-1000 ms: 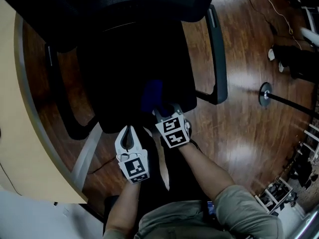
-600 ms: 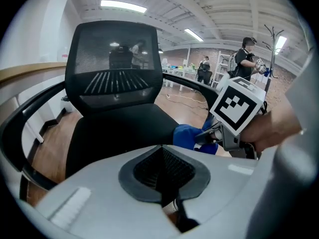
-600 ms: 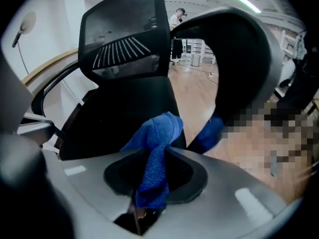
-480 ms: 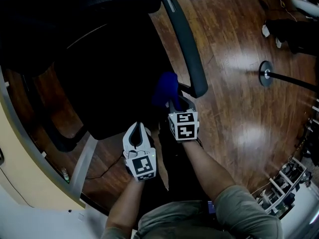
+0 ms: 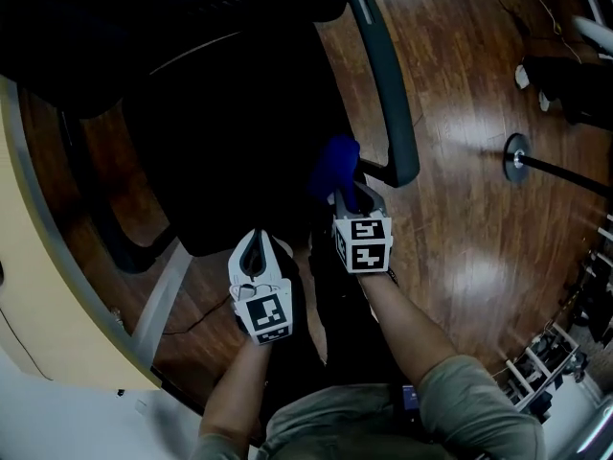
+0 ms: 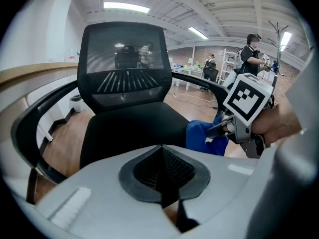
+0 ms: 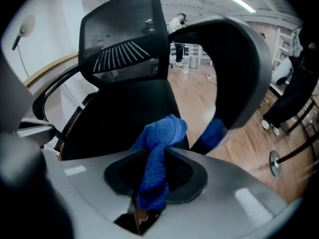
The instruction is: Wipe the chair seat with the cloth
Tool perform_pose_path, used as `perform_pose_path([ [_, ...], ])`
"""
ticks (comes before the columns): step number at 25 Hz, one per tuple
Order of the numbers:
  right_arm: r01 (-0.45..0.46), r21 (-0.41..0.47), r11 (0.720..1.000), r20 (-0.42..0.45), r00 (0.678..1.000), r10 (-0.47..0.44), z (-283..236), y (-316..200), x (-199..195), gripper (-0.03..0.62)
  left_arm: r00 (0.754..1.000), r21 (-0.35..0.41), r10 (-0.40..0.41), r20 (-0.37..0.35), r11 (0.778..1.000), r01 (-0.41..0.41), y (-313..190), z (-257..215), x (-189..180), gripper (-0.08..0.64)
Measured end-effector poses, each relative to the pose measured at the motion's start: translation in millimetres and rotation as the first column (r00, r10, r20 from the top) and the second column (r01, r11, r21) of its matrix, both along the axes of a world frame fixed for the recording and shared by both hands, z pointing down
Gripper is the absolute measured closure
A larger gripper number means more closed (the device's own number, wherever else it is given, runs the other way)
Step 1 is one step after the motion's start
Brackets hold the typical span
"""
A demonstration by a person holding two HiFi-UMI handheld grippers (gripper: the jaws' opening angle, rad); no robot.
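Open-plan office or lab space. Mesh-back office chair [image 6: 124, 59] w/ armrests, by a curved light-wood counter [image 5: 38, 295]. Wood-laminate floor [image 5: 460, 161]. Strip lights [image 6: 126, 7] on an exposed ceiling. Big open room behind, w/ a person [image 6: 247, 54] standing far back. Pole stand [image 5: 515, 157] on a round base.

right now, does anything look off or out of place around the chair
Nothing stands out. The blue cloth is clamped, bunched, in the right gripper at the right edge of the chair seat, beside the armrest. The left gripper is shut and empty.
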State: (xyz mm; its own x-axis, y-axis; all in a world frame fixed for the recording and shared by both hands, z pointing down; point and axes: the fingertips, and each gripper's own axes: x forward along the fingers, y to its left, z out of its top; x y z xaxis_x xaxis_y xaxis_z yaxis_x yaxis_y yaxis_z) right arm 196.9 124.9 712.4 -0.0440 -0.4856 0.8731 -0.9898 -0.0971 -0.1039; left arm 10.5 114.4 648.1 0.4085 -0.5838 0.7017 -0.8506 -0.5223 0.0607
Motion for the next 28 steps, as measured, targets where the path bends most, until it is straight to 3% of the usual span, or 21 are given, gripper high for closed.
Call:
perform_pose_path([
  [4,0.162,0.06,0.985,0.03,0.986,-0.164,-25,-18,-61,0.509,0.995,0.004,-0.084,0.049,0.996,0.084,-3,-9,-59,0.555],
  [7,0.299,0.119,0.947,0.087,0.947,-0.309,-39,-31,-126,0.509,0.982,0.008,-0.171,0.077,0.985,0.171,0,-10,-106,0.555],
  [10,0.456,0.162,0.875,0.127,0.87,-0.477,-51,-34,-195,0.509,0.965,0.013,-0.245,0.09,0.969,0.245,6,-13,-146,0.555],
  [14,0.634,0.202,0.746,0.151,0.733,-0.663,-57,-21,-276,0.509,0.941,0.009,-0.325,0.093,0.945,0.326,20,-15,-184,0.555],
  [17,0.712,0.199,0.673,0.17,0.652,-0.739,-47,-5,-320,0.509,0.921,0.008,-0.379,0.084,0.925,0.38,29,-14,-206,0.555],
  [20,0.764,0.175,0.621,0.189,0.593,-0.782,-29,12,-351,0.509,0.908,0.004,-0.41,0.085,0.912,0.411,38,-9,-225,0.555],
  [24,0.808,0.123,0.576,0.204,0.547,-0.812,-5,32,-371,0.509,0.902,-0.009,-0.421,0.099,0.906,0.424,51,1,-243,0.555],
  [28,0.805,0.085,0.588,0.193,0.565,-0.802,8,34,-363,0.509,0.904,-0.016,-0.415,0.105,0.908,0.419,54,6,-244,0.555],
])
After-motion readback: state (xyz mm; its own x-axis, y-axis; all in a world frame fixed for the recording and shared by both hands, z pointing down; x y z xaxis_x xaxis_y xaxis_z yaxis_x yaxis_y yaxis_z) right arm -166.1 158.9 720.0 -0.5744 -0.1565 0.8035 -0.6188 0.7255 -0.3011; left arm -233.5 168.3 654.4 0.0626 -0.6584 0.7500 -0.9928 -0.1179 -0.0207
